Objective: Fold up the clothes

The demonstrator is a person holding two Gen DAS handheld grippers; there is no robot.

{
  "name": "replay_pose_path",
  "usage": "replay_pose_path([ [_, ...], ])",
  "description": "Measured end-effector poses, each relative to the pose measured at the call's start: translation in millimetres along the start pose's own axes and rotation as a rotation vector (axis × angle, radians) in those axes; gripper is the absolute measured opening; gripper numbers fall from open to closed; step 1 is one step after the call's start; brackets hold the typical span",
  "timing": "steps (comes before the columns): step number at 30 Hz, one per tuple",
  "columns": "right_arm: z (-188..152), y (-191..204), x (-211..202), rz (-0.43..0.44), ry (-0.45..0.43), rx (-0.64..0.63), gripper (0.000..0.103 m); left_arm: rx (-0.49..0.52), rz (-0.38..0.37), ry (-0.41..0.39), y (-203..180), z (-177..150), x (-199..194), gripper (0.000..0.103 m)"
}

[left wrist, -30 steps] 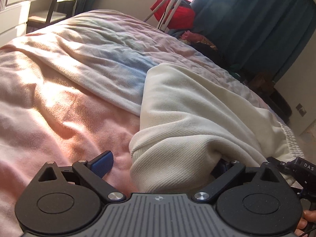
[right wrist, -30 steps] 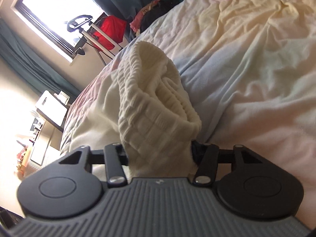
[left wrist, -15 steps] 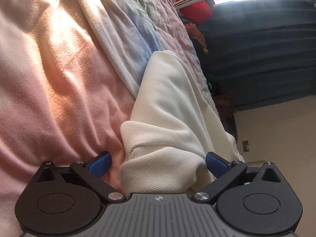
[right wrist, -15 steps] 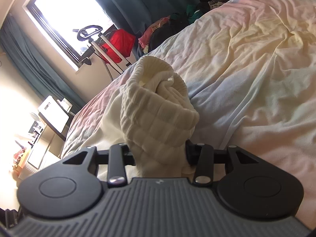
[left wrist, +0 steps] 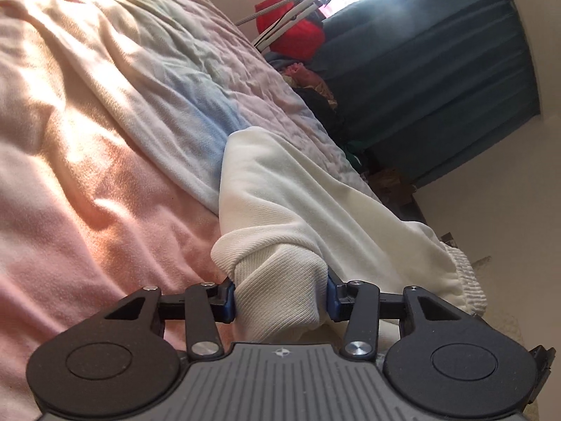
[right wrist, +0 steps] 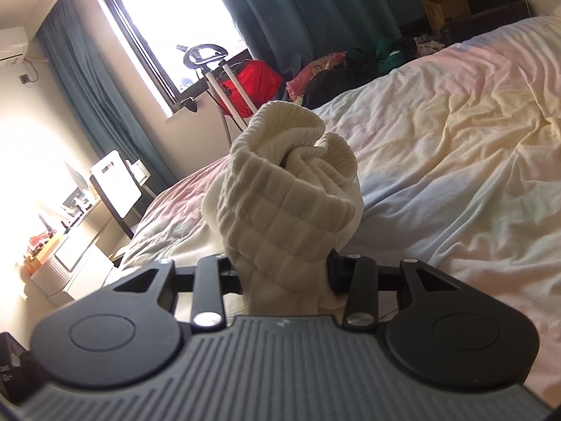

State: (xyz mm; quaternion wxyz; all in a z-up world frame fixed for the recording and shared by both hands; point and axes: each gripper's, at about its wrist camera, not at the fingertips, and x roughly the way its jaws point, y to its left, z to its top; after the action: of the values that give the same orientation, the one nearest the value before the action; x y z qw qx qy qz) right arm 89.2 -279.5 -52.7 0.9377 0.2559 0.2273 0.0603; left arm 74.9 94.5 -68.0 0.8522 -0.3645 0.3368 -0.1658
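Sweatpants (left wrist: pixel 301 210) trail across bed (left wrist: pixel 87 175) leftward; right gripper (right wrist: pixel 284 273) shows only bunched waistband (right wrist: pixel 284 189).

A bed (right wrist: pixel 455 147) with a rumpled pastel cover of pink, pale blue and cream filled the room's middle. At eleven o'clock in the right wrist view a bright window (right wrist: pixel 175 24) threw strong sun across the beige wall, flanked by teal curtains (right wrist: pixel 301 10). Below it stood a white-legged stand (right wrist: pixel 224 80) beside a red bag (right wrist: pixel 256 80). A desk (right wrist: pixel 70 245) with a white monitor (right wrist: pixel 115 189) sat at nine o'clock, an air conditioner (right wrist: pixel 12 42) high above, and a cardboard box (right wrist: pixel 445 14) at one o'clock.
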Motion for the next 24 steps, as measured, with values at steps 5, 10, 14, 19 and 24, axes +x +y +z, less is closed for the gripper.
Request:
replay_pose_path([
  [5,4.5,2.1,-21.3,0.048,-0.031,0.058,0.041,0.037,-0.081,-0.107,-8.8,-2.1,-28.1,0.043],
  [10,13.1,-9.4,-37.4,0.065,-0.046,0.168,0.041,0.086,-0.166,-0.162,-32.1,-11.1,-37.8,0.042],
  [14,29.0,-19.2,-51.5,0.076,-0.056,0.213,0.041,0.121,-0.197,-0.133,-51.4,-18.6,-32.7,0.041],
  [19,67.5,-41.1,-69.2,0.104,-0.111,0.242,0.04,0.111,-0.257,-0.098,-89.3,-25.7,-7.2,0.04],
  [24,115.5,-73.2,-83.5,0.065,-0.167,0.203,0.04,0.072,-0.282,-0.055,-147.6,-11.9,57.2,0.039],
])
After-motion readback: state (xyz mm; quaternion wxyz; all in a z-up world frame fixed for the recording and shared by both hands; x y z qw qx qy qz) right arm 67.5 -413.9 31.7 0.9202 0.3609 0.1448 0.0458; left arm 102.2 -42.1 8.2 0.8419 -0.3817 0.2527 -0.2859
